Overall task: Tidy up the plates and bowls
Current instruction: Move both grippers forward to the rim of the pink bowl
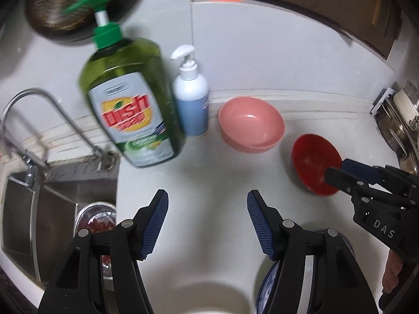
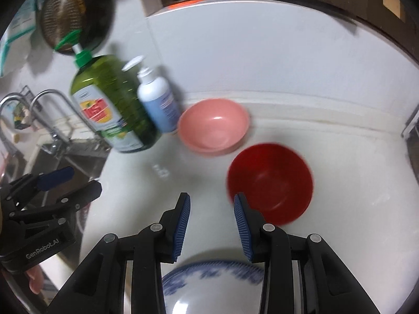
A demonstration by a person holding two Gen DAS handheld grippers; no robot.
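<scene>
With the blue-patterned plate (image 2: 212,274) lying beneath my right gripper (image 2: 211,225), I am holding both jaws apart and empty, the red bowl (image 2: 271,180) sitting just ahead-right, nearer than my left gripper (image 1: 207,225).

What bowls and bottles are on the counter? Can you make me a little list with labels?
pink bowl: upright, empty, beside the white bottle
red bowl: upright, empty, in front of the pink one
blue-patterned plate: near edge, under the right gripper
green soap bottle: next to the sink
white bottle: right of the green one
left gripper: fingers apart, nothing between
</scene>
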